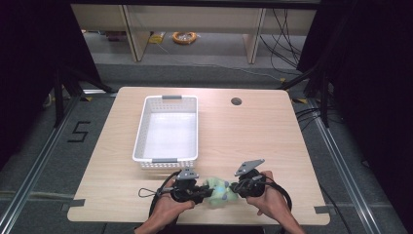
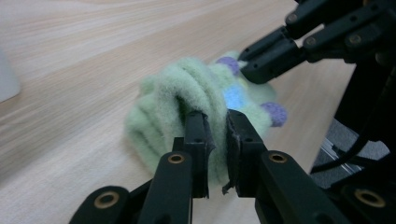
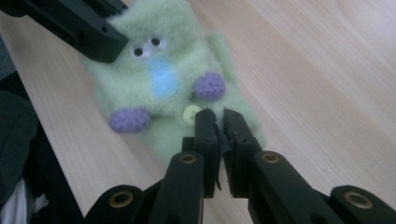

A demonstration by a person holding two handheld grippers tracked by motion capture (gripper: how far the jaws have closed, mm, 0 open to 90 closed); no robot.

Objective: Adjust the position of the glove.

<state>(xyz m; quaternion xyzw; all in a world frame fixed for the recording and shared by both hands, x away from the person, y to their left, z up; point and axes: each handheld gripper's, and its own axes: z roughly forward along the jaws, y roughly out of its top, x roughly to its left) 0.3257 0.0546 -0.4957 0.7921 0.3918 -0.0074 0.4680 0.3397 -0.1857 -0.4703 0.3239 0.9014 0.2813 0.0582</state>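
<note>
A fuzzy pale-green plush toy (image 1: pixel 219 189) with purple paws, a blue nose and small eyes lies on the wooden table near its front edge, between the two hand-held grippers. My left gripper (image 2: pixel 217 123) is shut on a thick fold of the toy (image 2: pixel 182 88); in the high view it (image 1: pixel 208 192) meets the toy from the left. My right gripper (image 3: pixel 217 119) has its jaws almost together, pinching the lower edge of the toy (image 3: pixel 173 60) by a small green button. From the high view it (image 1: pixel 233 187) comes in from the right. Each gripper view also shows the other gripper's jaws at the toy.
A white plastic basket (image 1: pixel 141 131) with nothing in it stands on the table's left half, just beyond the left gripper. A round cable hole (image 1: pixel 236 101) sits near the far edge. The person's hands come in over the front edge (image 1: pixel 195 222) of the table.
</note>
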